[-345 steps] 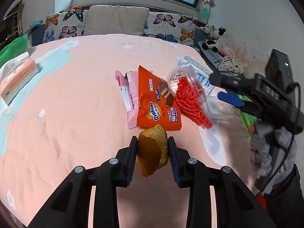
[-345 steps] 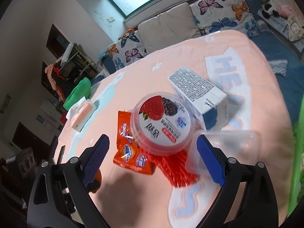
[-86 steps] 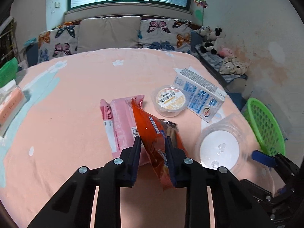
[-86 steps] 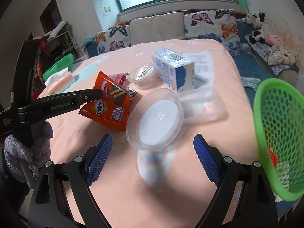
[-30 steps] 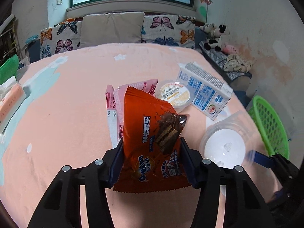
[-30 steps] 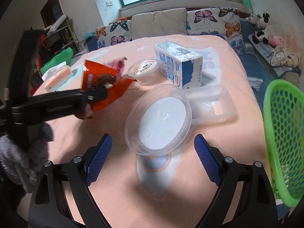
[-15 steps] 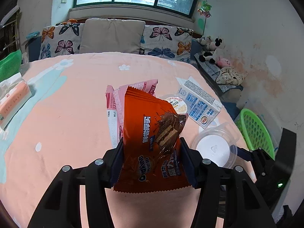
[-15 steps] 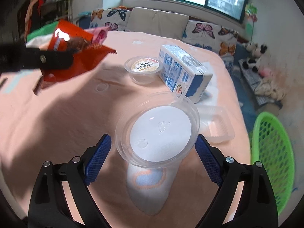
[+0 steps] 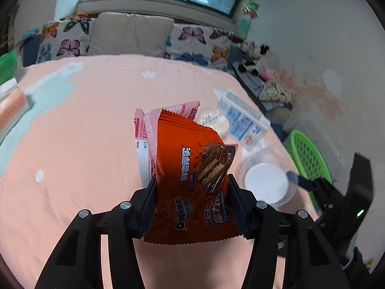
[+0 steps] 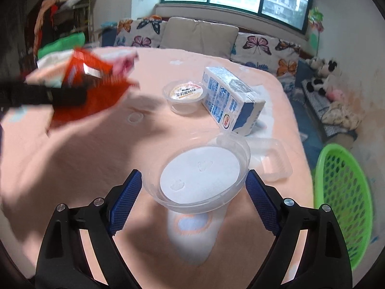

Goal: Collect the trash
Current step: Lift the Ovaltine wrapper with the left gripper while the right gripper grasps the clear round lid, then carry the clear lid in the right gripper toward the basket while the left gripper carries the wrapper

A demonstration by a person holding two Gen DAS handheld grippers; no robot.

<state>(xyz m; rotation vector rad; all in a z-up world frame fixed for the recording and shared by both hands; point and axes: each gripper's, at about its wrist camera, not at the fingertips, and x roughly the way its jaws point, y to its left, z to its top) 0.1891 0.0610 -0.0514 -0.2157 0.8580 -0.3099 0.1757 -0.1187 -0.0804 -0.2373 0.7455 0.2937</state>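
My left gripper (image 9: pixel 192 200) is shut on an orange Ovaltine snack wrapper (image 9: pixel 192 175) and a pink wrapper (image 9: pixel 146 130) behind it, held above the bed. In the right wrist view the orange wrapper (image 10: pixel 91 96) is blurred at the left. My right gripper (image 10: pixel 195 192) is shut on a clear round plastic lid (image 10: pixel 202 175), which also shows in the left wrist view (image 9: pixel 264 180). A green mesh basket (image 10: pixel 344 192) stands off the bed's right edge and also shows in the left wrist view (image 9: pixel 308 156).
On the peach blanket (image 10: pixel 84 156) lie a small clear pudding cup (image 10: pixel 184 95), a blue-white carton (image 10: pixel 231 103) and a clear plastic tray (image 10: pixel 269 159). Butterfly pillows (image 10: pixel 199 36) line the far side. Stuffed toys (image 10: pixel 320 74) sit at the right.
The left gripper has lifted the orange and pink wrappers higher above the bed. The right gripper has closed in on the clear lid and now grips it.
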